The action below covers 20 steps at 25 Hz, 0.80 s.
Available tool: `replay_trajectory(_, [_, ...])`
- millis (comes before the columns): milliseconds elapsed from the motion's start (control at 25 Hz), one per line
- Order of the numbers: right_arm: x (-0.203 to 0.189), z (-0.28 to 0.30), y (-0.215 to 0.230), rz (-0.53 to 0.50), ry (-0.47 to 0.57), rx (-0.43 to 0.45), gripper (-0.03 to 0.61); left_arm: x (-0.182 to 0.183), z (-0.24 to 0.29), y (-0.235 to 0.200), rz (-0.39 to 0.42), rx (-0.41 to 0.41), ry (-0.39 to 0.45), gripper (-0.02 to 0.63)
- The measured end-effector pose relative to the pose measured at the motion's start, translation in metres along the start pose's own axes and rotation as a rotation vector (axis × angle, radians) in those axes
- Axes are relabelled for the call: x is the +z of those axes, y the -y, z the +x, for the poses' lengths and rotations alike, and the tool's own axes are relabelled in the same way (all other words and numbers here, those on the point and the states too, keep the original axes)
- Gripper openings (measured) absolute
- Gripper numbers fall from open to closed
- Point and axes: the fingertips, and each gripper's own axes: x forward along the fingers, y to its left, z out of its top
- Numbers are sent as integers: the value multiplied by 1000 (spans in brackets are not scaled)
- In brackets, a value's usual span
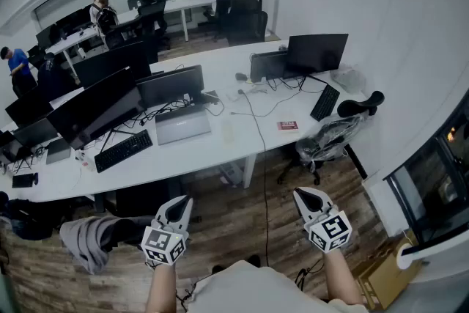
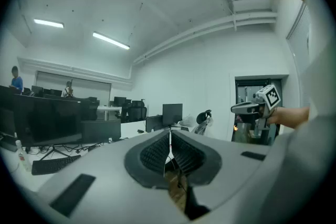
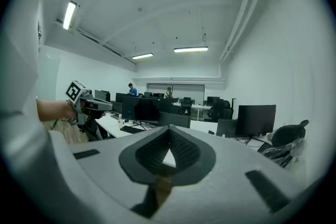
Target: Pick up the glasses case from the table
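Firstly, head view. Left gripper point(image 1: 180, 206) and right gripper point(image 1: 307, 196) low in the frame, side by side and well apart. Each carried at the end of a bare arm, left forearm point(image 1: 161, 293) and right forearm point(image 1: 341, 281), stretched forward from the body. Both pointed almost level toward the long white table point(image 1: 220, 154), marker cubes turned upward. Both over the wooden floor point(image 1: 242, 220), short of the table edge, touching nothing. On the table: dark monitors, black keyboard point(image 1: 123, 150), closed silver laptop point(image 1: 183, 127), loose cables. Also a small red item point(image 1: 288, 125) lying flat toward the right end, well ahead of both grippers. Likeliest candidate for the glasses case, yet too small to confirm. Plastic-wrapped office chair point(image 1: 328, 139) just beside that end of the table.

Next, left gripper view. Jaws clenched, ribbed pads point(image 2: 157, 152) pressed together along the tips, nothing between them. Beyond the tips, the table and its monitors. At the right edge, the right gripper point(image 2: 247, 107) held level in a hand point(image 2: 289, 115), tip closed.

Lastly, right gripper view. Jaws likewise clenched and empty, tips meeting at the apex, a small triangular gap left below them. Ahead, monitors and desks. At the left edge, the left gripper point(image 3: 100, 105) held level by the other hand point(image 3: 52, 108), marker cube on top.
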Motion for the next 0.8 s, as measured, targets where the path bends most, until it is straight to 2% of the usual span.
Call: replay_trajectory(800, [-10,-3,35,24,5,22,2,1,24,22,12,31,-15,12])
